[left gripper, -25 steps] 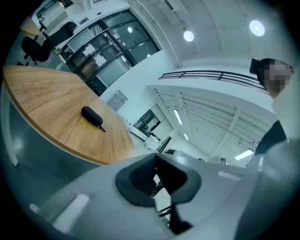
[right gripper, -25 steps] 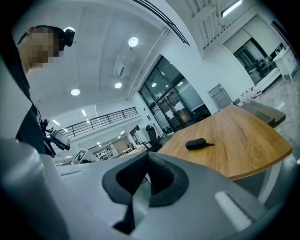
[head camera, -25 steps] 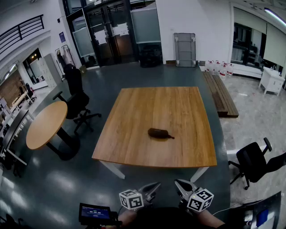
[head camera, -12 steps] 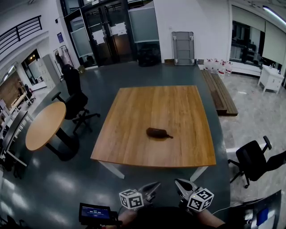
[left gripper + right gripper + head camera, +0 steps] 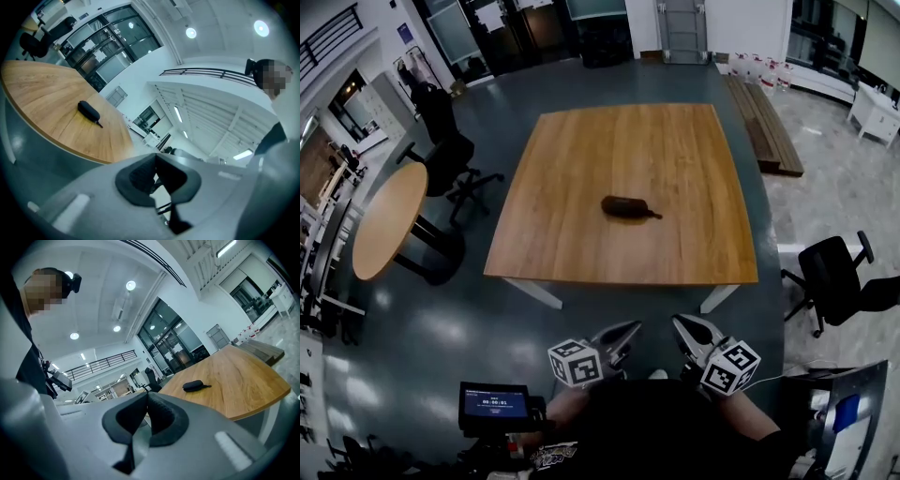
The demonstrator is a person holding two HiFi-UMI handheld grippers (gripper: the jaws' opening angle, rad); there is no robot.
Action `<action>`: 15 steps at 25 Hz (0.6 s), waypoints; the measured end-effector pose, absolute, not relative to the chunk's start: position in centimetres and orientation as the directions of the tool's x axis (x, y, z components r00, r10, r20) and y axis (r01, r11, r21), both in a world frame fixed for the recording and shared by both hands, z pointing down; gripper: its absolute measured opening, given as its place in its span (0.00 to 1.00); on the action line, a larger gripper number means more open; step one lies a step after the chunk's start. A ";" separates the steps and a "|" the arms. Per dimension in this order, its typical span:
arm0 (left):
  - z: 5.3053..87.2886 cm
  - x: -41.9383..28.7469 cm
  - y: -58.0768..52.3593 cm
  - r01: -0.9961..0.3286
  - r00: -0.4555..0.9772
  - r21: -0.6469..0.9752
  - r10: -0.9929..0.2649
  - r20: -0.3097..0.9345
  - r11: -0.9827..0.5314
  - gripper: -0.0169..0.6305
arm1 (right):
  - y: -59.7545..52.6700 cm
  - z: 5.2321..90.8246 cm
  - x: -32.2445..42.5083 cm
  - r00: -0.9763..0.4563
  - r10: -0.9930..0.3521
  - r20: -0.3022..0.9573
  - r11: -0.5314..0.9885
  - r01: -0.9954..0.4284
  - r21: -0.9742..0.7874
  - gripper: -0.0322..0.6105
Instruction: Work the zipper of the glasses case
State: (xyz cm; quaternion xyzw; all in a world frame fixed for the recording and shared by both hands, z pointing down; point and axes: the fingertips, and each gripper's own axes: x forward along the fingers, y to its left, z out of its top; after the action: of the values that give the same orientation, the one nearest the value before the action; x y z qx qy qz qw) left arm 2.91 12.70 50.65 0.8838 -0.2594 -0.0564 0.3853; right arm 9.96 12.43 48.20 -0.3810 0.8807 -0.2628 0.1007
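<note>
Close before me I hold my left gripper [image 5: 628, 329] and my right gripper [image 5: 680, 324], both with jaws pressed together and nothing between them, and well beyond them the dark glasses case [image 5: 625, 207] lies about mid-tabletop [image 5: 675, 141], slightly toward its near edge.

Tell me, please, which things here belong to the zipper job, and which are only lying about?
For the job:
- glasses case, lying on the square wooden table
- left tool and right tool, both shut and empty, short of the table

Only lying about:
- round table
- black chair
- wooden bench
- small screen
</note>
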 end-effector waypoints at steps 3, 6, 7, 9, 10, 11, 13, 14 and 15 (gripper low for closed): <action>50.4 3.4 12.8 -0.413 0.863 0.720 -0.493 0.114 -0.557 0.03 | 12.5 48.1 10.5 -0.683 -0.730 0.024 0.557 -0.614 -0.559 0.06; 50.3 3.5 12.8 -0.418 0.866 0.720 -0.482 0.131 -0.554 0.03 | 12.3 48.1 10.5 -0.681 -0.732 0.021 0.550 -0.610 -0.571 0.06; 50.4 3.4 12.7 -0.420 0.866 0.719 -0.481 0.137 -0.553 0.03 | 12.1 48.2 10.4 -0.678 -0.735 0.018 0.546 -0.607 -0.577 0.06; 50.5 2.9 12.3 -0.429 0.862 0.719 -0.484 0.146 -0.547 0.03 | 11.5 48.5 10.3 -0.673 -0.740 0.012 0.535 -0.599 -0.596 0.07; 50.5 2.6 12.0 -0.434 0.859 0.720 -0.489 0.151 -0.541 0.03 | 11.2 48.6 10.3 -0.671 -0.741 0.011 0.529 -0.594 -0.606 0.10; 50.6 2.4 11.7 -0.438 0.857 0.722 -0.492 0.155 -0.535 0.03 | 10.9 48.7 10.2 -0.669 -0.744 0.011 0.523 -0.592 -0.613 0.12; 50.9 2.2 11.1 -0.435 0.858 0.731 -0.489 0.160 -0.526 0.03 | 10.1 48.9 10.2 -0.661 -0.750 0.024 0.508 -0.599 -0.619 0.12; 51.2 2.2 10.7 -0.428 0.862 0.738 -0.482 0.159 -0.522 0.03 | 9.6 49.1 10.2 -0.656 -0.754 0.033 0.499 -0.605 -0.620 0.13; 51.4 2.1 10.1 -0.419 0.866 0.747 -0.475 0.157 -0.516 0.03 | 9.0 49.3 10.1 -0.652 -0.757 0.043 0.490 -0.611 -0.622 0.13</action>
State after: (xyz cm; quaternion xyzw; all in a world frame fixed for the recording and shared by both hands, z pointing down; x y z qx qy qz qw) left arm 2.11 10.07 51.44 0.8701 -0.2568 -0.0334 0.4194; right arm 10.13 8.98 49.26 -0.4001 0.8549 -0.3080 0.1191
